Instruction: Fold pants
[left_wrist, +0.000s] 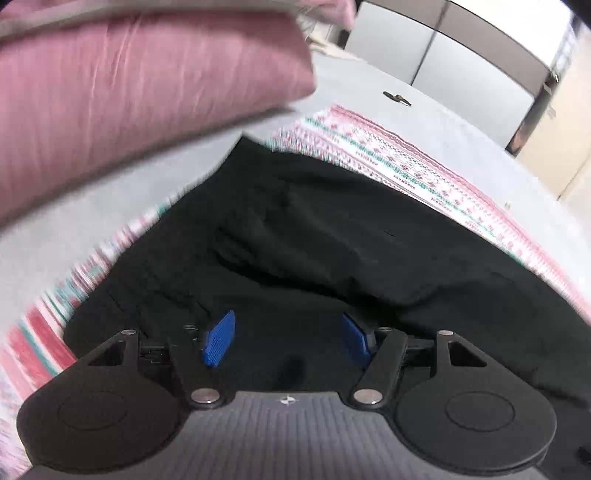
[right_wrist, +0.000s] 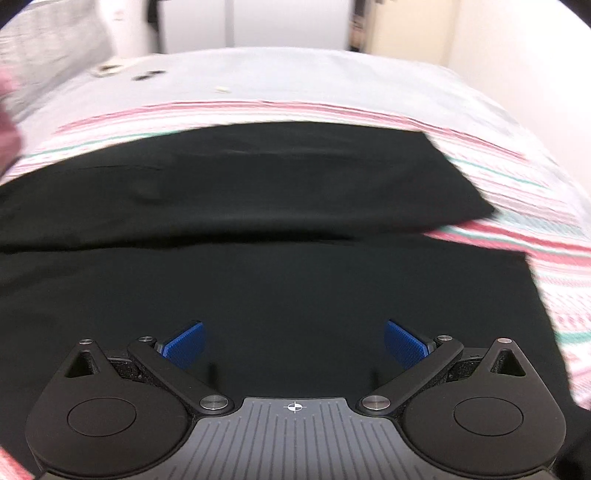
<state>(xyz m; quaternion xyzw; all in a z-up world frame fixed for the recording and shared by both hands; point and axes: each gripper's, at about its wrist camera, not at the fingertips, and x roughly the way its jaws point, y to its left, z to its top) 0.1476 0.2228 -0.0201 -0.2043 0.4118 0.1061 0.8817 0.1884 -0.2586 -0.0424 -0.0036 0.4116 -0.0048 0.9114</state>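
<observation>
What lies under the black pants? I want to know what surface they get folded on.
The black pants lie on a pink, white and green patterned cloth, spread over a grey bed sheet. Directly beneath the pants, the cloth is covered and cannot be seen.

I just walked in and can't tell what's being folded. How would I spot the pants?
Start at the grey-sheeted bed. On it lies a pink, white and green patterned blanket, and spread on that are the black pants. They are the only plain black thing among pale and pink fabrics.

place: bedroom | evidence: pink pillow (left_wrist: 140, 92), striped blanket (right_wrist: 517, 177), bed
</observation>
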